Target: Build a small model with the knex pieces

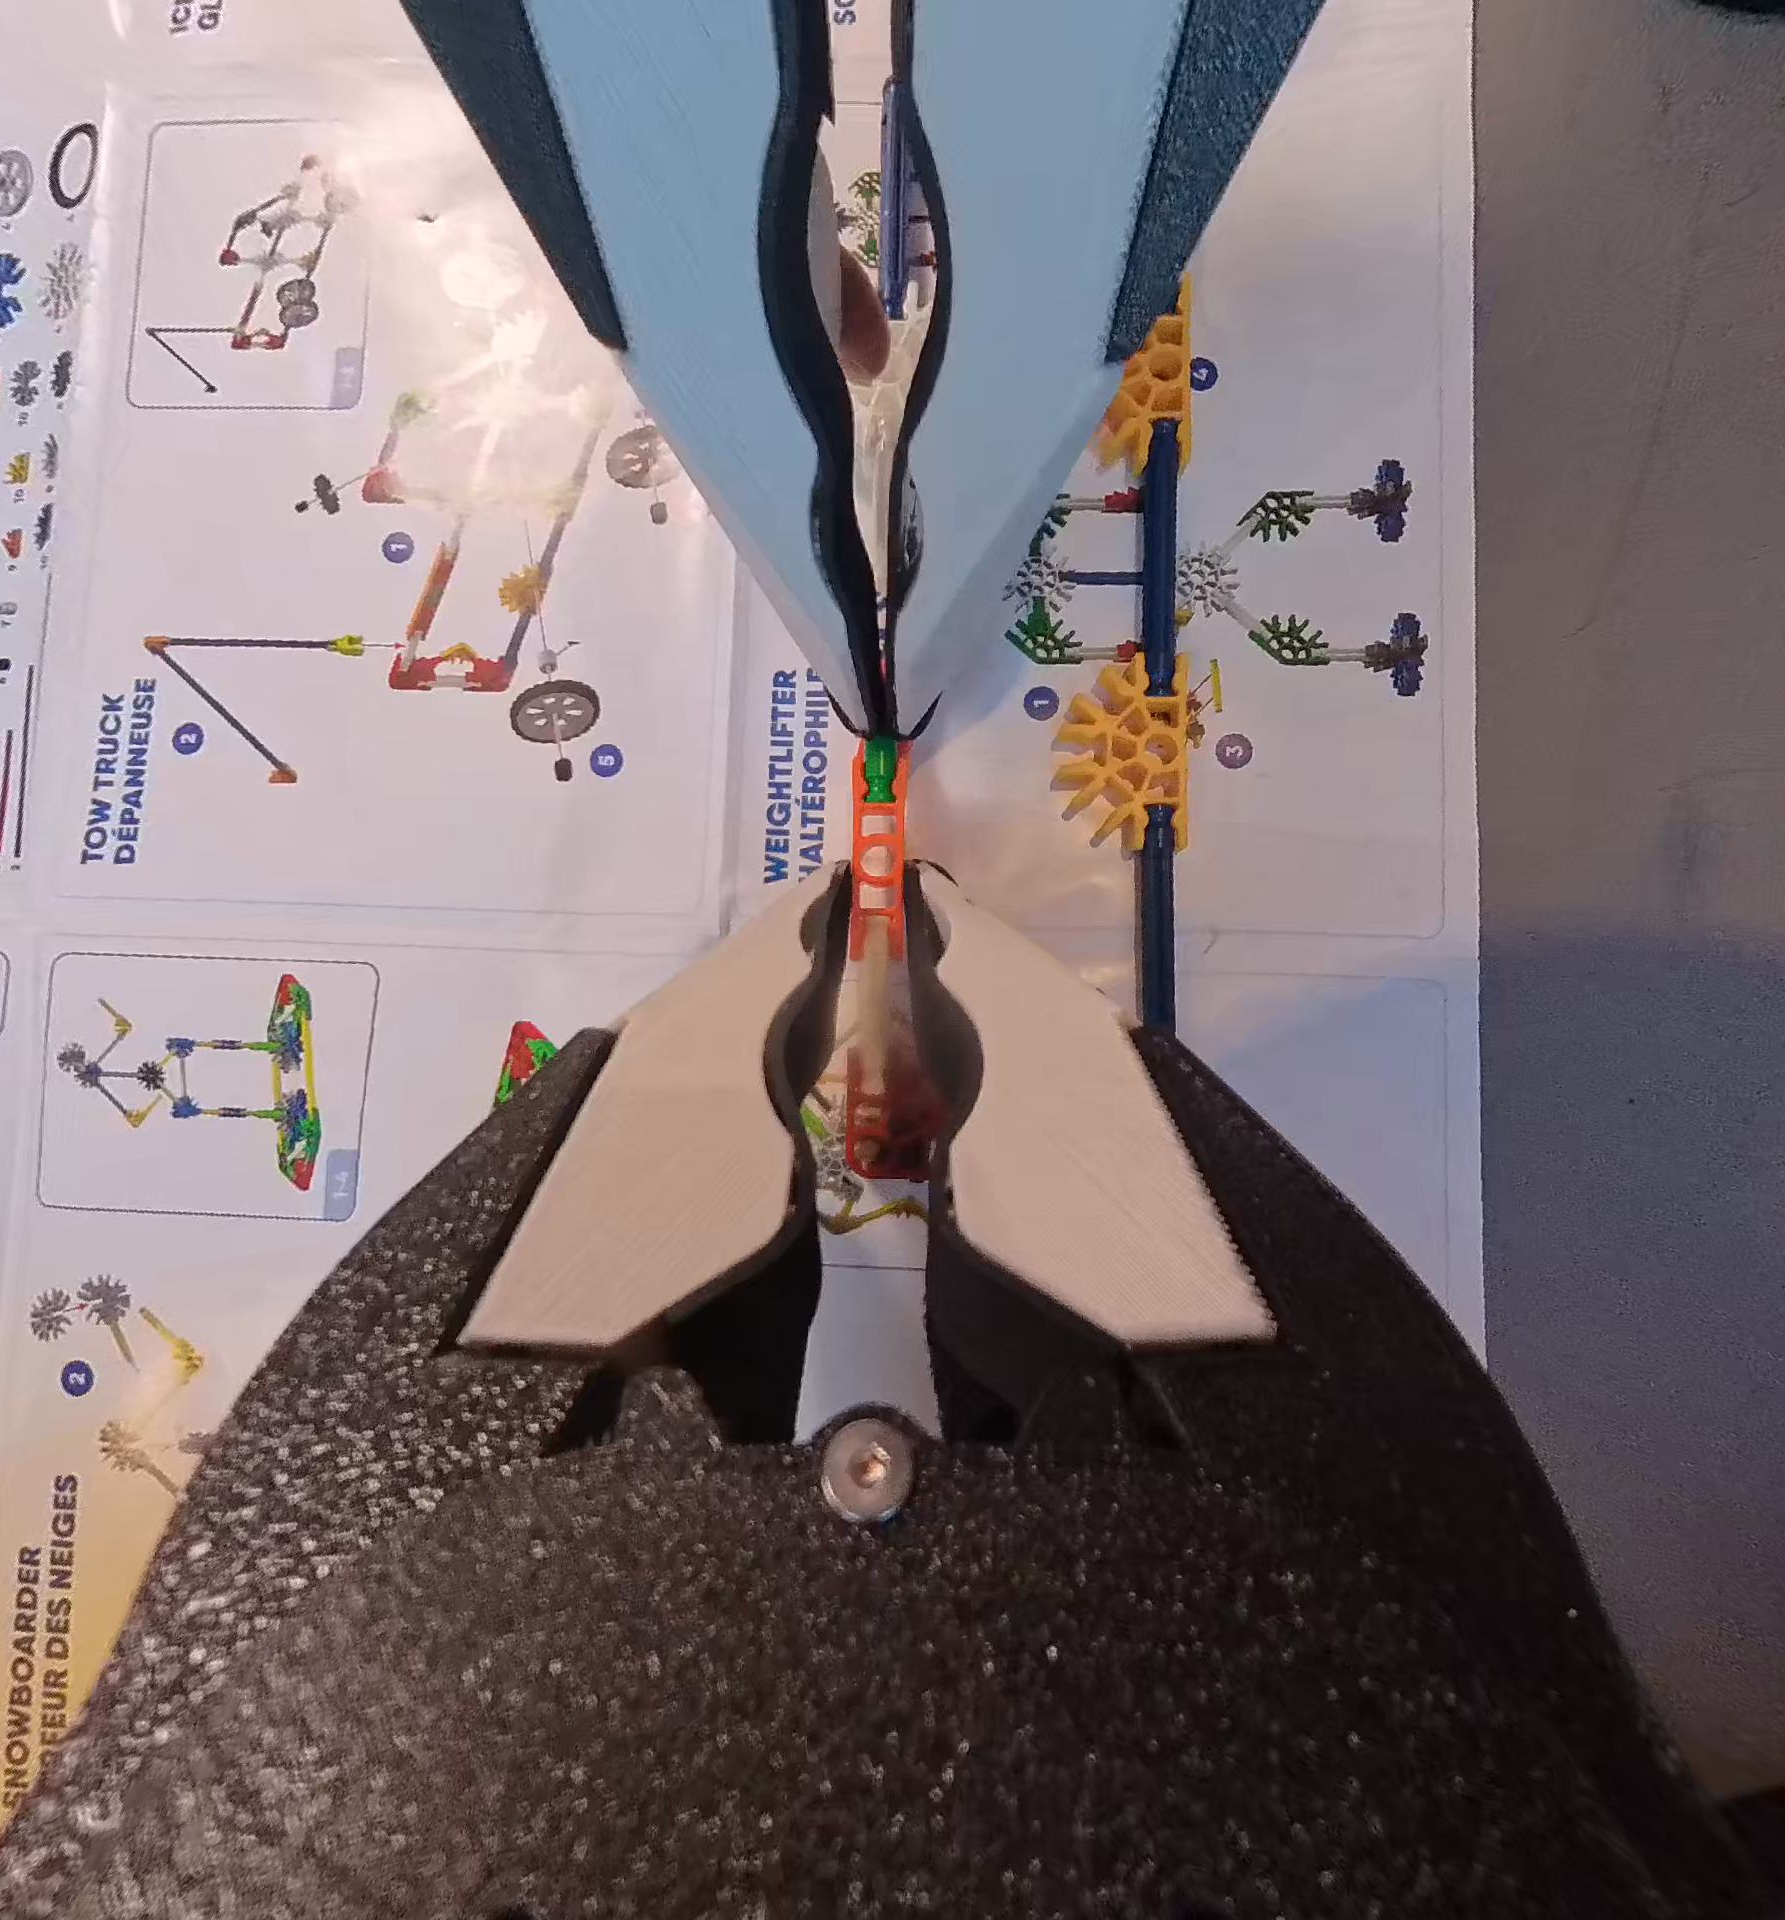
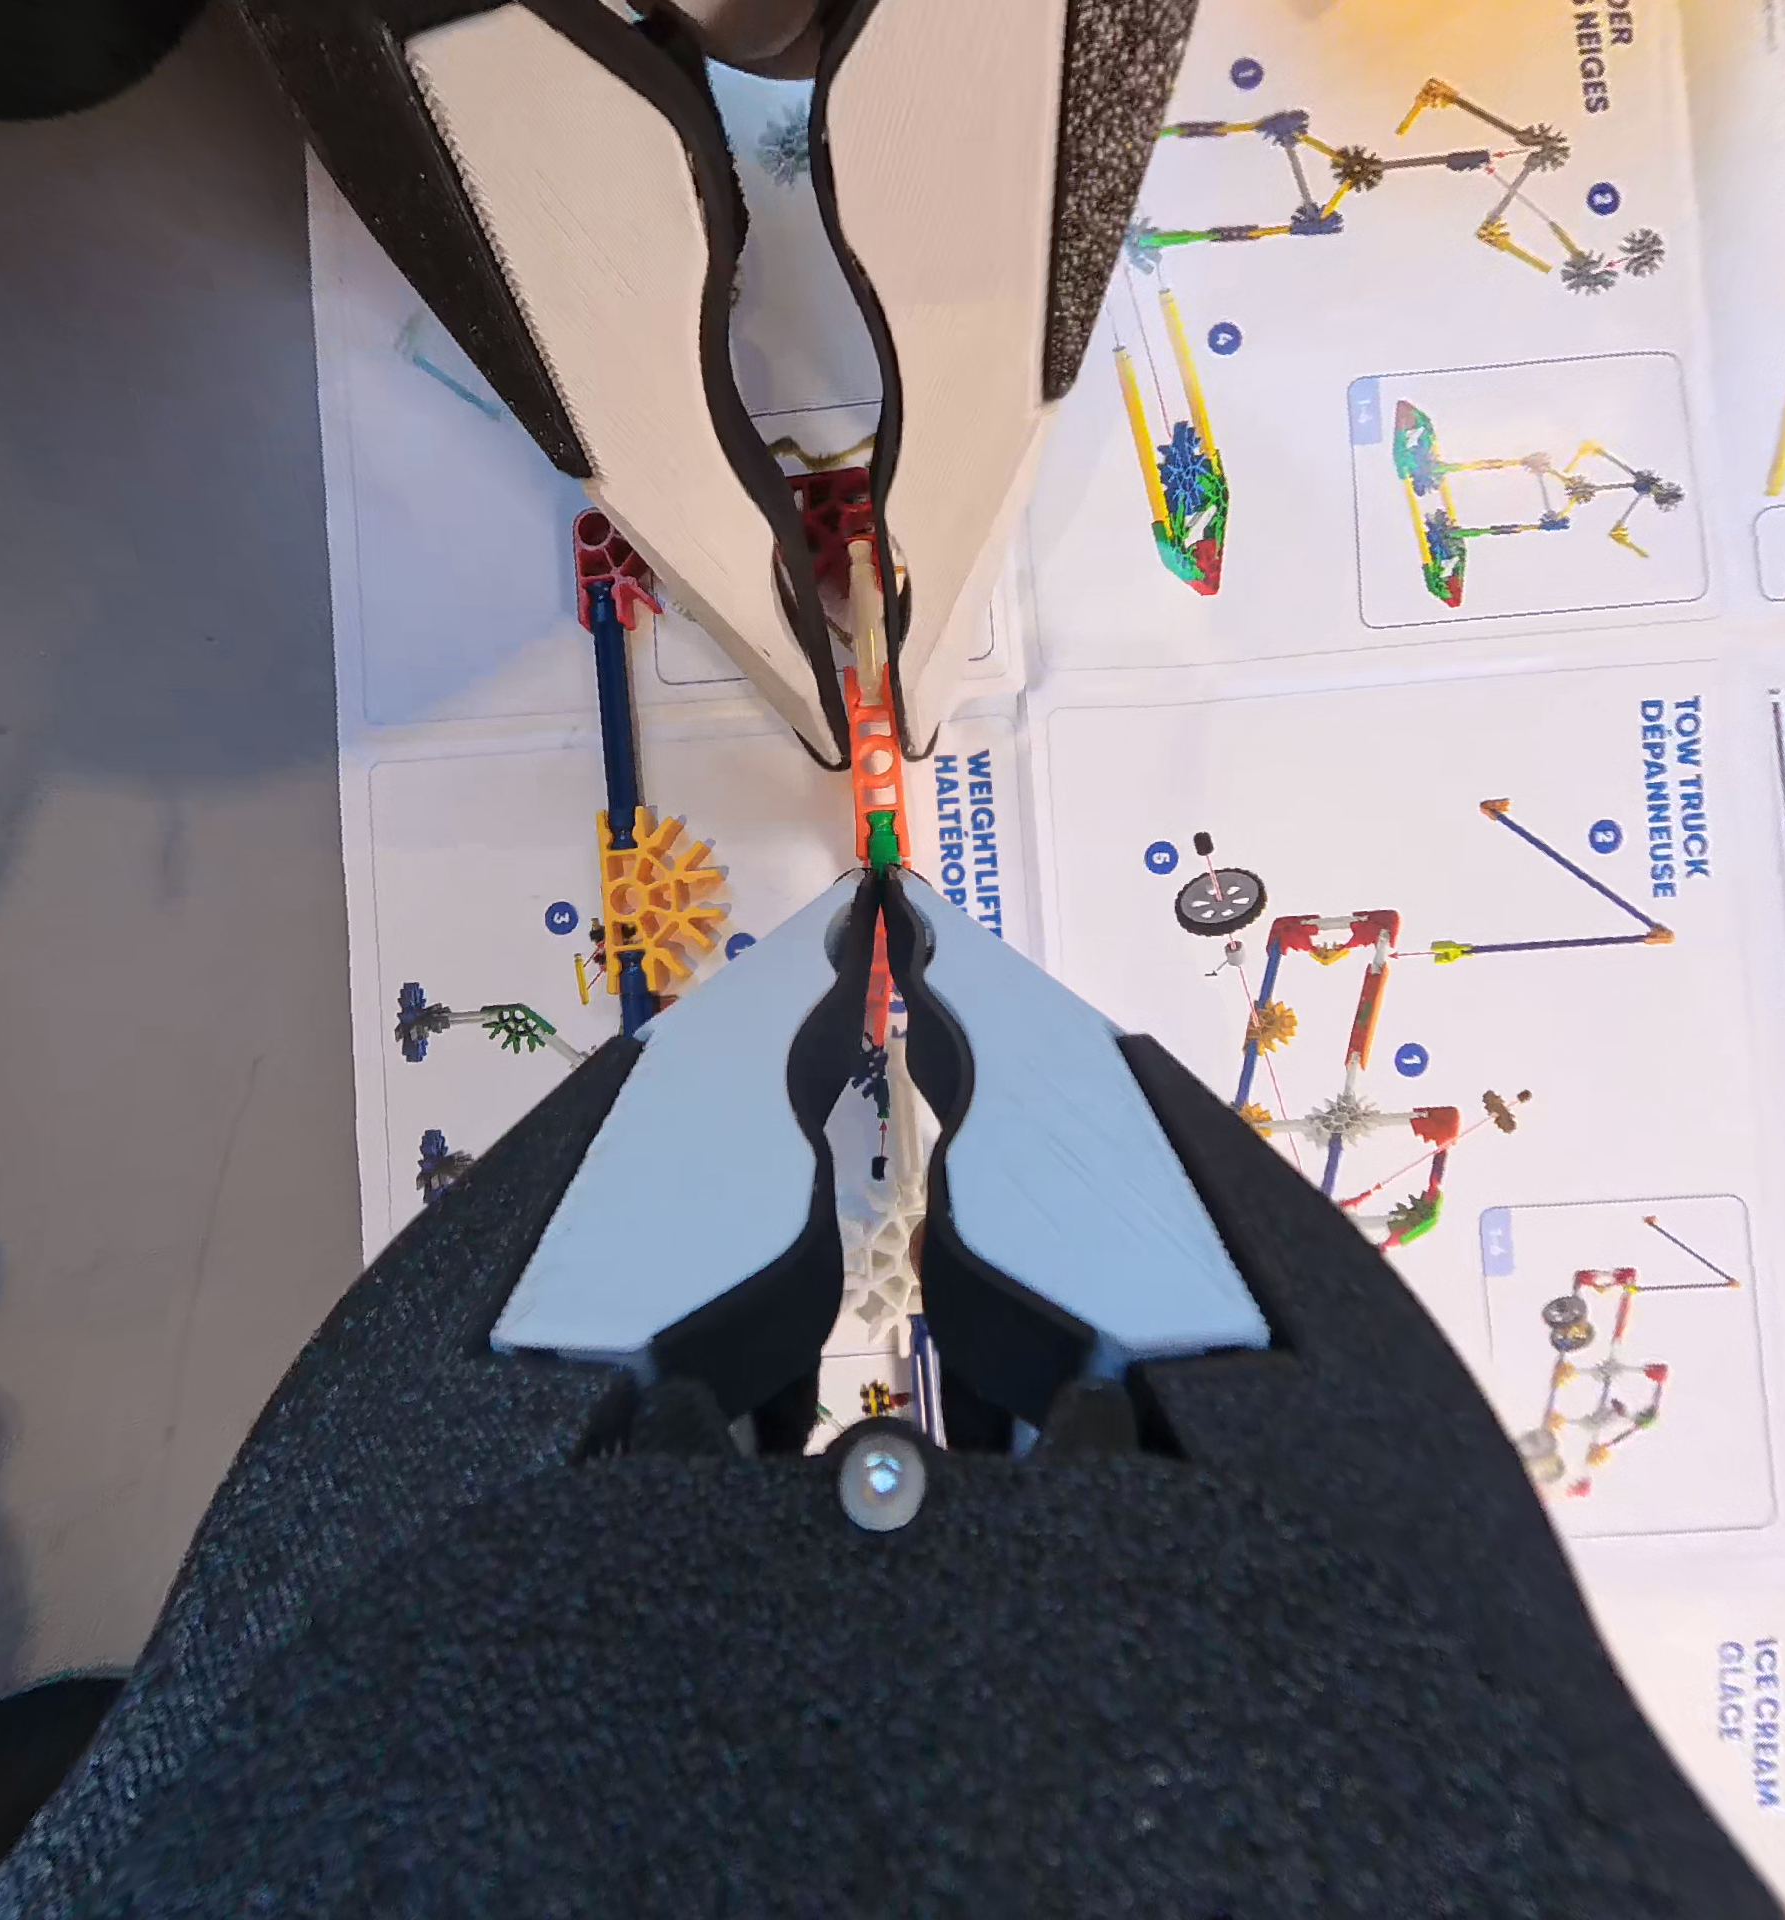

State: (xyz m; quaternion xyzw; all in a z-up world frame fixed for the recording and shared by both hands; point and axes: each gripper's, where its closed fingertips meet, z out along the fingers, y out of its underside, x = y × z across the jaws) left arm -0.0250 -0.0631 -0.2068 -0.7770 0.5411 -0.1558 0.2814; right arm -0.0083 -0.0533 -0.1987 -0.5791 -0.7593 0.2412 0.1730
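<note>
My left gripper (image 1: 880,883), with beige fingers, is shut on an orange connector (image 1: 880,842). The connector sits on a white rod (image 1: 872,987) that ends in a red connector (image 1: 883,1127) between the fingers. My right gripper (image 2: 880,883), with light blue fingers, is shut on a short green rod (image 2: 880,840), whose end sits in the orange connector (image 2: 875,764). The two grippers meet tip to tip above a printed instruction sheet (image 1: 555,852). The right gripper (image 1: 880,722) enters the left wrist view from the top. The left gripper (image 2: 872,743) enters the right wrist view from the top.
A blue rod (image 1: 1158,582) carrying yellow connectors (image 1: 1127,748) lies on the sheet beside the grippers; it also shows in the right wrist view (image 2: 618,727) with a red connector (image 2: 602,561) at its end. A white snowflake connector (image 2: 883,1262) lies under the right gripper. A grey table (image 1: 1646,520) borders the sheet. Both grippers' tips are close together, under 4 cm apart.
</note>
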